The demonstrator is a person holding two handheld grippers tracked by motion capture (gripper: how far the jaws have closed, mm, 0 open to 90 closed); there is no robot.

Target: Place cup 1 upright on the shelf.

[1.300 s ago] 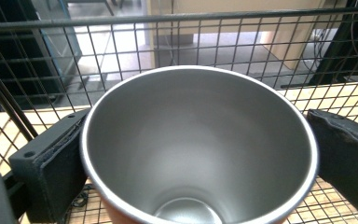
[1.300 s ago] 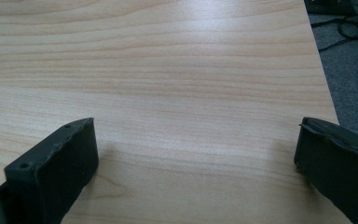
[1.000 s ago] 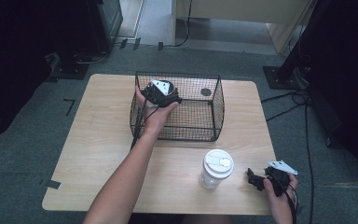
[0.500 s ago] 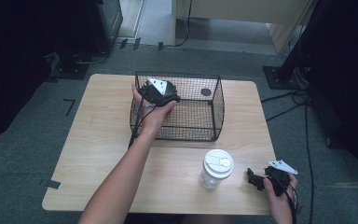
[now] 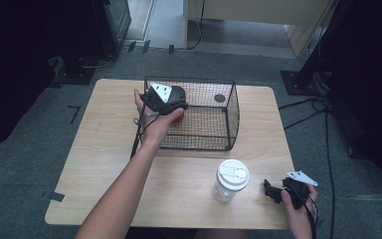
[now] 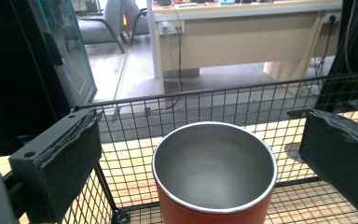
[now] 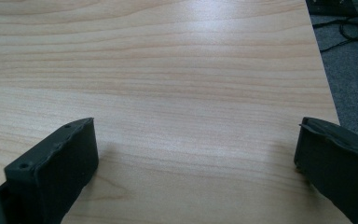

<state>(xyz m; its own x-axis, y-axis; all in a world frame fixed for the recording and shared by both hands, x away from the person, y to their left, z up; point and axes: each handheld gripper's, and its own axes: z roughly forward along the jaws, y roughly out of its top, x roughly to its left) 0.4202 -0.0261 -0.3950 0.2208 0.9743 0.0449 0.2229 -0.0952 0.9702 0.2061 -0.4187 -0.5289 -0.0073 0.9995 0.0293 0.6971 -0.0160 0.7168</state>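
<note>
- Your left gripper (image 6: 200, 154) is spread wide at the near left corner of the wire basket (image 5: 231, 107), with the red cup (image 6: 214, 175) standing between the jaws, untouched.
- Your right gripper (image 5: 273, 190) rests released on the table (image 5: 104, 149), probably only waiting beside the lidded jar (image 5: 230, 180).

The red cup (image 6: 214, 175) has a brushed-metal inside; the basket (image 6: 205, 100) is black wire; the table (image 7: 168, 70) is smooth wood.

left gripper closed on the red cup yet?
No. In the left gripper view the left gripper stands open, its pads clear of both sides of the red cup in the wire basket.
</note>
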